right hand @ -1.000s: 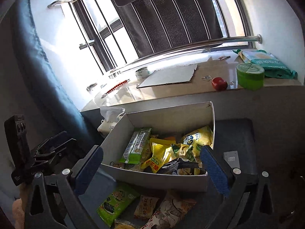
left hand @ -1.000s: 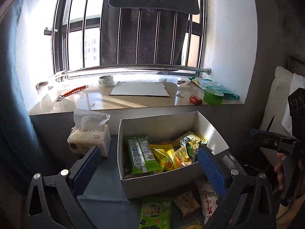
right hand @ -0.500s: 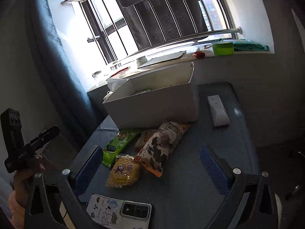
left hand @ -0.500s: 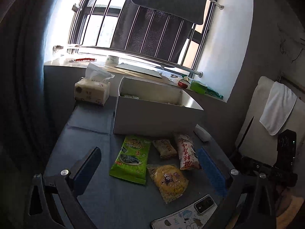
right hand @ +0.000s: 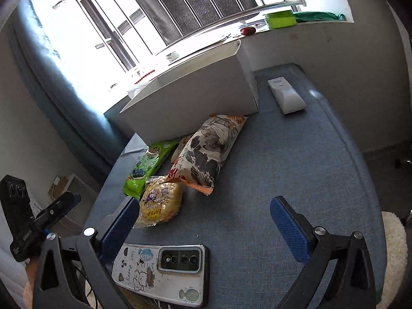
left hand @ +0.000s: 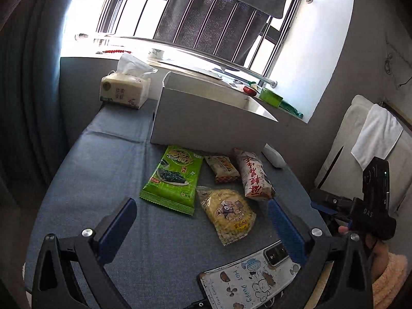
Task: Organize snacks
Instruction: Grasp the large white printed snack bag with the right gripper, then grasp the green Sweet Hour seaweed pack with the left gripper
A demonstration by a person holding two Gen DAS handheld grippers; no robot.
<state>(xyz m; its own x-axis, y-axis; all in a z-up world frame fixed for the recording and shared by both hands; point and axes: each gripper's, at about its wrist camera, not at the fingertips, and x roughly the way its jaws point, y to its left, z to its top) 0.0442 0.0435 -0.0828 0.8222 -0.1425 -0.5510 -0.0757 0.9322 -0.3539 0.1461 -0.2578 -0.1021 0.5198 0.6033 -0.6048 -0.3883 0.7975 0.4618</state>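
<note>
Left wrist view first: your left gripper [left hand: 200,215] is spread wide, both blue ribbed pads bare, pinching nothing and touching nothing. It hangs over the blue woven tabletop [left hand: 97,180]. Between the pads lie four snacks, all crinkly film packets. One flat green seaweed pack [left hand: 173,179] sits leftmost. One small tan bar [left hand: 222,168] lies just right of it. One long white-and-red pillow bag [left hand: 253,173] comes next, and one round yellow noodle pack [left hand: 226,213] is nearest you. Behind them stands one white cardboard box [left hand: 206,126], its plain front wall to you and its inside hidden. One soft tissue pack [left hand: 126,90] sits at the far left corner. One phone [left hand: 252,280] in a cartoon case lies at the near edge. Your right gripper [left hand: 334,206] shows off the table's right side.

Right wrist view now: your right gripper [right hand: 203,221] is just as wide apart, empty. Its left pad hangs just beside the yellow noodle pack [right hand: 158,203]. The pillow bag [right hand: 208,149] shows a puffy, ink-painted face. The seaweed pack [right hand: 145,167] and tan bar [right hand: 181,145] peek out behind it, all in front of the box [right hand: 195,97]. One smooth white remote [right hand: 285,95] lies right of the box. The phone [right hand: 159,270] rests camera up.
</note>
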